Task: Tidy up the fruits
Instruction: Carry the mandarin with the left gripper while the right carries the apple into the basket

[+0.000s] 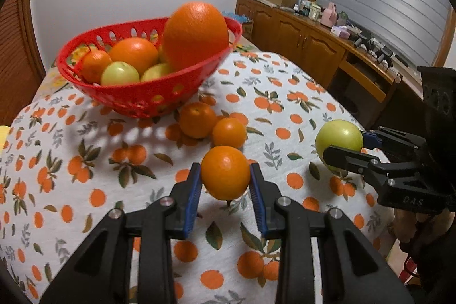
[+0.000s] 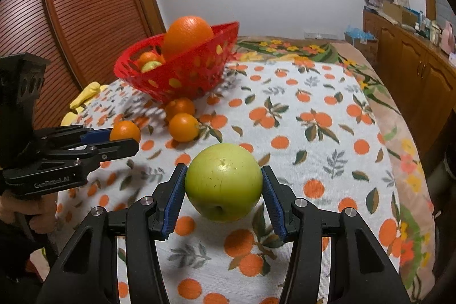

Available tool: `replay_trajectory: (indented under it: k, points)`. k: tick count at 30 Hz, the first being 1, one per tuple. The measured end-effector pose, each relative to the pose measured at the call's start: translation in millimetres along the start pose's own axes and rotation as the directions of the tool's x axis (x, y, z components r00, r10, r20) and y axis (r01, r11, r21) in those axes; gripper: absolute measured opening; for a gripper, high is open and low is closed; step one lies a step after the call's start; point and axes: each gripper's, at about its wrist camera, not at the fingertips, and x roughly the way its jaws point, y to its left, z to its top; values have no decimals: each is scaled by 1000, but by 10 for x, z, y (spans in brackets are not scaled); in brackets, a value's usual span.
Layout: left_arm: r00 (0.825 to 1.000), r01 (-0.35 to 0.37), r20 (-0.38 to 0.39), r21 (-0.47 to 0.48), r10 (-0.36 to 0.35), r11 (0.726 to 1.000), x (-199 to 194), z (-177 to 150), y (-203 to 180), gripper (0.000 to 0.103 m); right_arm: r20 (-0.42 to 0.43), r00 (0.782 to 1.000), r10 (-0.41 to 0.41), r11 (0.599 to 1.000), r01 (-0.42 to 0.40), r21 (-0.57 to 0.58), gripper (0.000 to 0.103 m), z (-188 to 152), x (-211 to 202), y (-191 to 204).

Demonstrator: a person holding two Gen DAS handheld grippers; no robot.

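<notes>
Two fruits are in my tongs at this moment, one per side. My left gripper [image 1: 225, 175] is clamped on a small orange [image 1: 225, 172], its blue ribbed pads [image 1: 191, 198] pressing the fruit's widest part; the shadow under the fruit suggests it is raised just off the tablecloth [image 1: 285, 110]. My right gripper [image 2: 223, 190] is closed on a green apple [image 2: 223, 185], jaws set across its middle, with the stem dimple facing up toward the camera. I judge the equatorial grip is chosen because both bodies are round and smooth-skinned and would squirt out of an off-centre pinch. The red basket [image 1: 136, 101], a perforated plastic bowl, stands at the far side of the table and already holds several oranges and pale green apples, topped by one large orange [image 1: 196, 36] leaning against its rim. Two loose oranges [image 1: 211, 124] lie touching each other just in front of the basket, on the soft cloth printed with oranges and leaves. The basket appears to be the destination for both held fruits.
</notes>
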Motion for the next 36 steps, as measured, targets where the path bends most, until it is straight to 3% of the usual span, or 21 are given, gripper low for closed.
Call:
replay_trajectory:
  k: [18, 36]
  points:
    - [993, -32, 115, -18, 34, 999, -540, 252, 309, 31, 86, 995, 40, 994, -31, -103, 53, 597, -208, 378]
    - [986, -80, 139, -59, 88, 995, -497, 611, 846, 31, 96, 991, 98, 976, -76, -206, 53, 1334, 158, 666]
